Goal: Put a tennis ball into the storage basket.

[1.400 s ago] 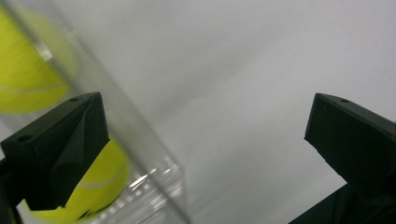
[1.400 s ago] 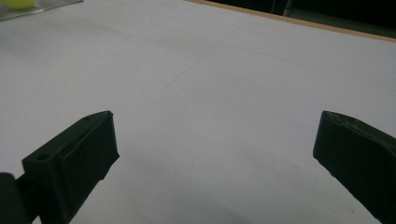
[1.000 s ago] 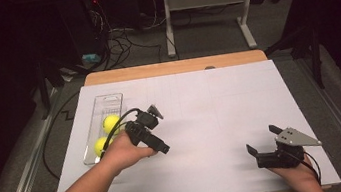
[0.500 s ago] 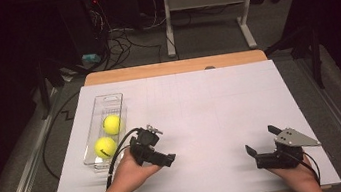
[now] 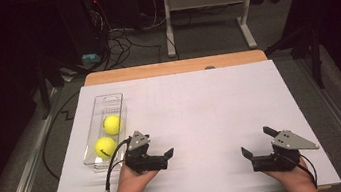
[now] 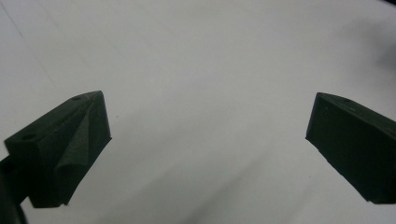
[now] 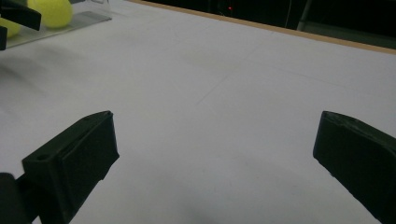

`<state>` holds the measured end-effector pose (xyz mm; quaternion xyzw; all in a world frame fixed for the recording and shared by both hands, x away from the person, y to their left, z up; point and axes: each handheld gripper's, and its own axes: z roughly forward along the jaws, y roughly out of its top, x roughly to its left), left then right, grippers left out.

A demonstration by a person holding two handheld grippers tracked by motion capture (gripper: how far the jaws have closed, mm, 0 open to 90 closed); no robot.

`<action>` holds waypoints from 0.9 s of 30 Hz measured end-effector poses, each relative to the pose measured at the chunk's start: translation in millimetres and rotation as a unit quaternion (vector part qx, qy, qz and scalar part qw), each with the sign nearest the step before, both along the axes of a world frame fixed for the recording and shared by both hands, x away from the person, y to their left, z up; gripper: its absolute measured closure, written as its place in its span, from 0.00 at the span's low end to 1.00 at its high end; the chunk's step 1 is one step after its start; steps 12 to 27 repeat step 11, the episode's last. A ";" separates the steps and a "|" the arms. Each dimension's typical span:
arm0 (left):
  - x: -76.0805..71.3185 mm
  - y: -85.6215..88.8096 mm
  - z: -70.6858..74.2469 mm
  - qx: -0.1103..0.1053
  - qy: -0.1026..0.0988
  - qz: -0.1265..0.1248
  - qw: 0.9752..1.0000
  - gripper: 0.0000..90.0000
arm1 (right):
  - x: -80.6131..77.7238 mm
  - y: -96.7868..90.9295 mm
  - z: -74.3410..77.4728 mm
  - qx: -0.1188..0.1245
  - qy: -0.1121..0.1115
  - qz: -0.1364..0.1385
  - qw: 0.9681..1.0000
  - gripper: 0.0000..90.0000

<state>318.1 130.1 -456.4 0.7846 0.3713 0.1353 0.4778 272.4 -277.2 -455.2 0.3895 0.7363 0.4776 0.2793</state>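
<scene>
While both hands sit low at the near edge of the table (image 5: pixel 174 67), nothing is actually being held right now. From the high view, the left gripper (image 5: pixel 159 154) is just right of the clear plastic tray (image 5: pixel 108 100), down by its near end, with its jaws pointing toward the middle of the white sheet (image 5: pixel 211 115). In the left gripper view the two black jaws are spread wide with just bare white surface between them, so it's empty, and it looks pretty close to the sheet.

The tray sits on the left side of the sheet, running lengthwise away from the person. Two yellow tennis balls are in it: the far ball (image 5: pixel 111 124) around the middle of the tray and the near ball (image 5: pixel 105 147) toward the person's end. They're close together, but I can't tell if they touch. The near ball is the one closest to the left gripper, just beside it, with the tray wall in between.

Over on the other side, the right gripper (image 5: pixel 259 147) is near the front right corner of the sheet, well apart from the tray, grey plate on top. Its jaws are also wide and empty. The right gripper view catches a yellow ball (image 7: pixel 51 11) in the tray way off in the upper left corner.
</scene>
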 end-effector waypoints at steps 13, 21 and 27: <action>-8.4 18.4 -2.6 -0.053 -0.056 0.002 0.997 0.00 | -3.8 -3.0 1.2 0.024 -0.007 -0.021 0.999 0.00; -8.4 18.4 -2.6 -0.053 -0.056 0.002 0.997 0.00 | -3.8 -3.0 1.2 0.024 -0.007 -0.021 0.999 0.00; -8.4 18.4 -2.6 -0.053 -0.056 0.002 0.997 0.00 | -3.8 -3.0 1.2 0.024 -0.007 -0.021 0.999 0.00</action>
